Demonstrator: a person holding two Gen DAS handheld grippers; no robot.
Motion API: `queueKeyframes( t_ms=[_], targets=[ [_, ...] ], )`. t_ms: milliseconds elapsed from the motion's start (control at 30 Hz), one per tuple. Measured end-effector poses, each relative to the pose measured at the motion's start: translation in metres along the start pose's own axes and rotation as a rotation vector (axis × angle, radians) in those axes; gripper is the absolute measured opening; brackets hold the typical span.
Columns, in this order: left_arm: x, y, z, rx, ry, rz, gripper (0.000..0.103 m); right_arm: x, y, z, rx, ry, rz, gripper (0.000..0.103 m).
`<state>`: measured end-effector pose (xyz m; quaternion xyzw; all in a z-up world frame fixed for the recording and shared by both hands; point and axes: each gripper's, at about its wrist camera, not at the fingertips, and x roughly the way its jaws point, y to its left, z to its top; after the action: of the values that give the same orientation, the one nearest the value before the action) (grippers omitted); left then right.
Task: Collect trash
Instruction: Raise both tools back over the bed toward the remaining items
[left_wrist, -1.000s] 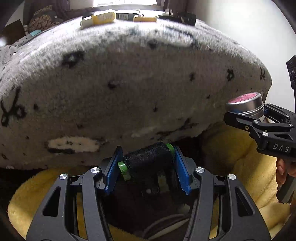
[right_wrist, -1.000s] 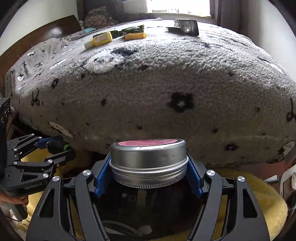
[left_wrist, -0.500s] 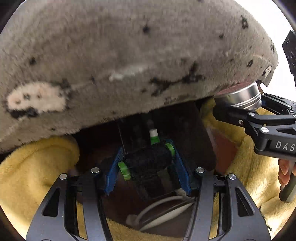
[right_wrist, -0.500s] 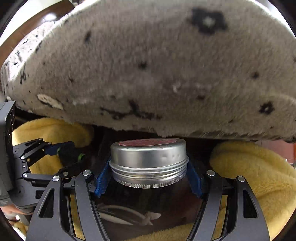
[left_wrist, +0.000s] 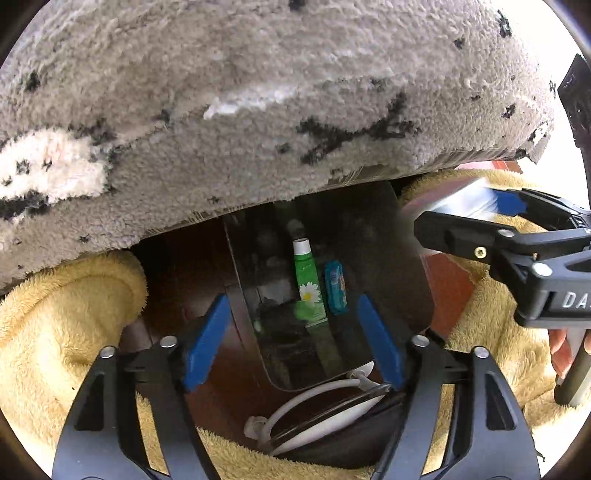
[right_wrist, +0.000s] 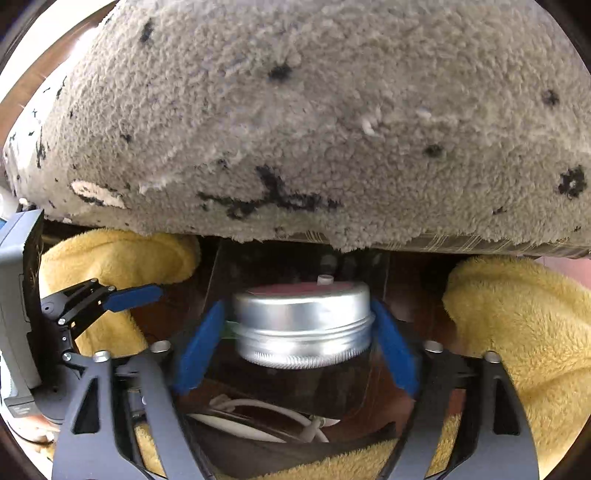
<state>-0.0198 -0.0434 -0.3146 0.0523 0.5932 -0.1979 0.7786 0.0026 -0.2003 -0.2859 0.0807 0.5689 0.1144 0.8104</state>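
Drop step — both claws opening: left gripper (left_wrist: 291, 339) empty, right gripper (right_wrist: 295, 343) freeing tin (right_wrist: 301, 325) over bin (left_wrist: 388, 258); next — withdraw.

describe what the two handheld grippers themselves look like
Both the left gripper and the right gripper have black open-frame linkage arms with silver screw heads and flat blue finger pads. White lettering, partly cut off, marks the right gripper's body.

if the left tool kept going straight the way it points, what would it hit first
Most likely the green tube lying in the dark bin, with the blue packet beside it. The left tool is opening with nothing between its pads. Depth is hard to judge.
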Motion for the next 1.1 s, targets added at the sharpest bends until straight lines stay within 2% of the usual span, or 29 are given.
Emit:
queueKeyframes(
  t_ms=[267, 400, 500, 667, 867, 1000, 1100],
  targets=[
    [-0.025, 0.006, 0.006, 0.0, -0.043, 0.028, 0.081, -0.023, -0.008, 0.008, 0.026, -0.067, -0.035, 0.088],
    [-0.057, 0.012, 0.017, 0.009, -0.125, 0.059, 0.085, -0.059, -0.004, 0.018, 0.0, -0.179, -0.085, 0.088],
    [-0.09, 0.018, 0.025, 0.005, -0.207, 0.076, 0.085, -0.094, -0.001, 0.03, -0.039, -0.292, -0.126, 0.088],
    [-0.146, 0.027, 0.044, 0.01, -0.355, 0.124, 0.088, -0.137, 0.0, 0.055, -0.069, -0.419, -0.175, 0.09],
    [-0.18, 0.047, 0.089, 0.01, -0.457, 0.175, 0.089, -0.161, -0.017, 0.108, -0.049, -0.509, -0.236, 0.09],
    [-0.184, 0.07, 0.137, -0.025, -0.466, 0.172, 0.09, -0.156, -0.025, 0.152, 0.008, -0.523, -0.268, 0.09],
    [-0.175, 0.087, 0.176, -0.042, -0.468, 0.214, 0.09, -0.148, -0.035, 0.186, 0.017, -0.509, -0.304, 0.09]
  ],
)
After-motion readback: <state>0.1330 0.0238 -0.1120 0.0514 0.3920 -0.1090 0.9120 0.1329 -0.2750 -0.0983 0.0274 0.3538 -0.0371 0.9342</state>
